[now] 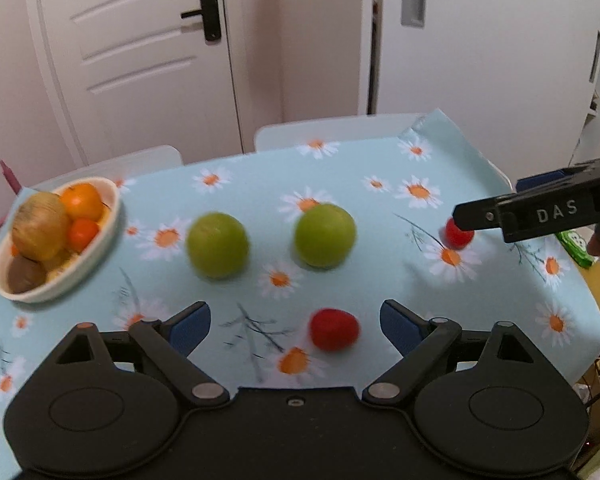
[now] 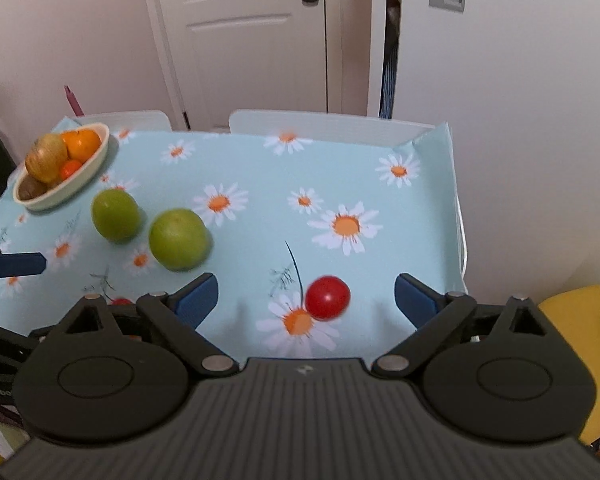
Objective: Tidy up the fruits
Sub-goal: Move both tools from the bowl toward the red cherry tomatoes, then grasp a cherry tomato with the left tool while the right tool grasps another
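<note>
Two round green fruits (image 1: 217,245) (image 1: 325,235) sit side by side in the middle of the surface (image 1: 380,168), which is covered by a pale blue daisy-print cloth. An oval cream bowl (image 1: 104,236) at the far left already holds oranges and brownish fruit. Two small round red fruits lie loose: one (image 1: 334,329) near the front, the other (image 2: 327,297) further right.

The left gripper (image 1: 295,320) stands wide with nothing between its blue pads, and the near red fruit lies just ahead of the gap, towards its right pad. The right gripper (image 2: 306,300) is also wide and empty, with the right-hand red fruit almost centred between its jaws but not touched.

Each gripper looks lined up for its own red fruit. To do this well, the left one should shift slightly right so the fruit sits mid-gap, then both should come low enough for the pads to meet the fruit's widest part. These are small, smooth and likely to roll or squash, so close gently and lift straight before carrying towards the bowl.
</note>
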Available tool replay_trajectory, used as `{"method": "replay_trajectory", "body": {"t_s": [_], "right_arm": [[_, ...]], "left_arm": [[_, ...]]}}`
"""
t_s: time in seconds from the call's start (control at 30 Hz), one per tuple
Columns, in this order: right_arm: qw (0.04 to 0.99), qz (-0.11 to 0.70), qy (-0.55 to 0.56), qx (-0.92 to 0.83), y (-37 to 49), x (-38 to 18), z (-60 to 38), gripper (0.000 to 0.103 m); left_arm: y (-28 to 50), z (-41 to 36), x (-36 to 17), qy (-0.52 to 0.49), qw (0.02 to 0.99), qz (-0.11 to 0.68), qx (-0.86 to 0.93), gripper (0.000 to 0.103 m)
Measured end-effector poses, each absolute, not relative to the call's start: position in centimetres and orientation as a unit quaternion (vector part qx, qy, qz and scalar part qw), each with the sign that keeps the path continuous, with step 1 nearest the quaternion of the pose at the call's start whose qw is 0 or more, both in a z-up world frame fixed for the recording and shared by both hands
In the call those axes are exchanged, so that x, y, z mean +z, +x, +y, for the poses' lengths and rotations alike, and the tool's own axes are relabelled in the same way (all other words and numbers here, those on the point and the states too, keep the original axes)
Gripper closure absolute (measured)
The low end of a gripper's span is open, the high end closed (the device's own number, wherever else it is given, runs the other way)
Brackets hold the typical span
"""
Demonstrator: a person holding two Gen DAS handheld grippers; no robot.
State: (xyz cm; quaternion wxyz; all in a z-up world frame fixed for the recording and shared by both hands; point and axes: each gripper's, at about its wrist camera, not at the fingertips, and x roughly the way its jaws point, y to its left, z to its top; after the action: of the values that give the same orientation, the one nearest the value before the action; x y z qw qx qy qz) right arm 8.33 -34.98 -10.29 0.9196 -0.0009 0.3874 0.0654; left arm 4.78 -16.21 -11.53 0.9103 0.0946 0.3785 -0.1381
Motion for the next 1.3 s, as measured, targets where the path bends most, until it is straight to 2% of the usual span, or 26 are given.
{"method": "replay_trajectory", "body": {"t_s": [0.23,0.3,0.37,0.4,0.5,0.8,0.97,1.1,1.2,1.27,1.3], "right_arm": [[0.912,0.402,-0.001,0.074,9.3,-12.6,-35.5,0.001],[0.912,0.404,0.0,0.077,9.5,-13.0,-35.5,0.001],[0.911,0.404,0.0,0.08,9.7,-13.3,-35.5,0.002],[0.911,0.405,0.0,0.081,9.8,-13.4,-35.4,0.002],[0.91,0.407,0.0,0.083,10.0,-13.7,-35.3,0.004],[0.909,0.409,0.007,0.075,10.5,-14.2,-35.3,0.013],[0.909,0.411,0.008,0.069,10.8,-14.7,-35.2,0.025],[0.909,0.412,0.008,0.062,10.9,-15.0,-35.1,0.028],[0.909,0.413,0.008,0.058,10.9,-15.2,-35.0,0.041],[0.909,0.413,0.002,0.049,11.0,-15.3,-34.9,0.056],[0.909,0.413,0.0,0.049,10.9,-15.4,-34.8,0.056]], "left_arm": [[5.7,-18.1,-14.3,0.098,0.9,0.399,-0.145,0.033],[5.9,-18.4,-14.9,0.099,0.897,0.405,-0.146,0.043],[6.1,-18.6,-15.3,0.1,0.895,0.41,-0.146,0.046],[6.1,-18.7,-15.5,0.101,0.894,0.412,-0.146,0.053],[6.1,-18.6,-15.5,0.098,0.894,0.411,-0.149,0.064],[5.8,-18.0,-15.4,0.099,0.893,0.413,-0.147,0.064],[5.6,-17.4,-15.3,0.102,0.892,0.415,-0.145,0.064],[5.6,-17.1,-15.2,0.103,0.893,0.414,-0.145,0.064],[5.6,-16.7,-15.1,0.104,0.893,0.414,-0.146,0.064],[5.6,-16.7,-15.1,0.105,0.892,0.414,-0.145,0.064],[5.6,-16.6,-15.0,0.105,0.892,0.414,-0.145,0.064]]}}
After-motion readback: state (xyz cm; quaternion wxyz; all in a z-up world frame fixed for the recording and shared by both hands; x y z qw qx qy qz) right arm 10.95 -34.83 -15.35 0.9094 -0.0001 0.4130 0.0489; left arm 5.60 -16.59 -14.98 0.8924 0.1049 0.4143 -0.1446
